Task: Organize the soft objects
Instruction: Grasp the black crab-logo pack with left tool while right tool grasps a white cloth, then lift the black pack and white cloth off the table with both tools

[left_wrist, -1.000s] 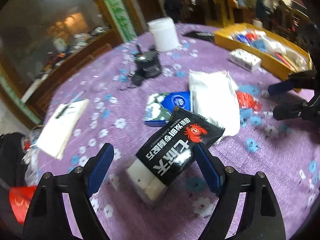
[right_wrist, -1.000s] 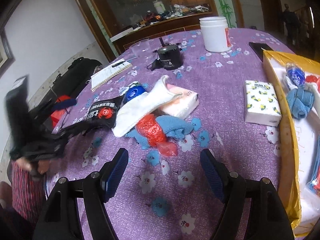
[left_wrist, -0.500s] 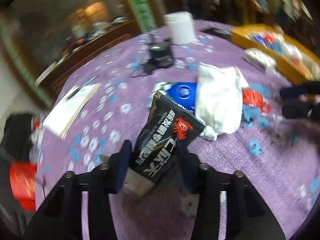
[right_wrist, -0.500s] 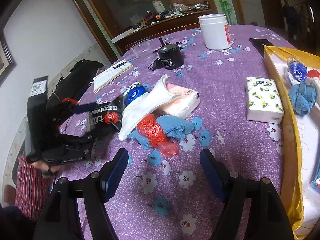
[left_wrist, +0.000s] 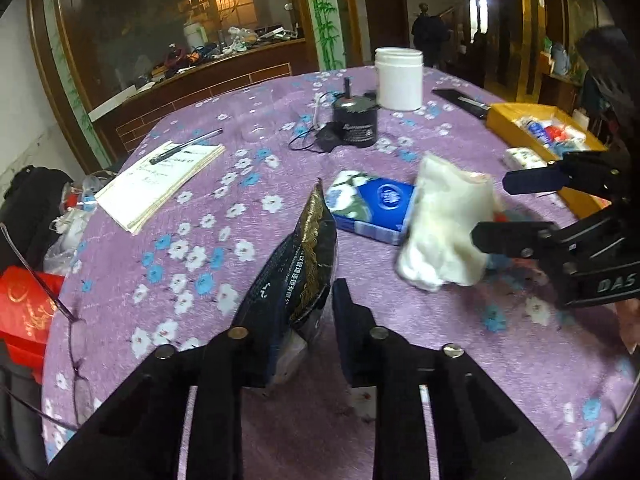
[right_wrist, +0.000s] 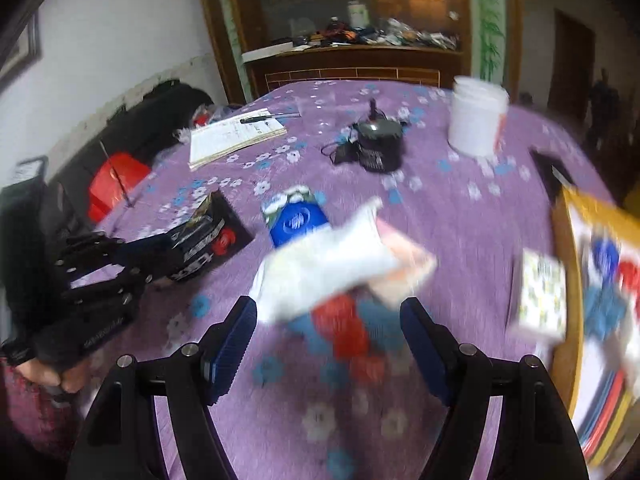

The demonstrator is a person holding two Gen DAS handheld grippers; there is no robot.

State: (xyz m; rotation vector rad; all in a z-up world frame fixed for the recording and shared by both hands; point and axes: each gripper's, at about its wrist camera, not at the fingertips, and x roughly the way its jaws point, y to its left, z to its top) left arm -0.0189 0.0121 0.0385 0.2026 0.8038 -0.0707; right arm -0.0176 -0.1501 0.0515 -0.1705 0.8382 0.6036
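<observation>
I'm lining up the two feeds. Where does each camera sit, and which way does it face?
Left wrist: on the left gripper, facing down across the table; its fingers pinch the black packet; right gripper at right edge.
Right wrist: on the right gripper, open over the white cloth; left gripper, hand at left.
Shared: packet, cloth, jar.

A restaurant-like dining room: round purple-clothed table (left_wrist: 280,184), wood-framed glass partition (left_wrist: 180,32).

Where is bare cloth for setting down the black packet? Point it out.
Bare cloth lies between the notebook and the black packet, and in front of the left gripper. It is crowded by the white cloth, blue pack and right gripper.
</observation>
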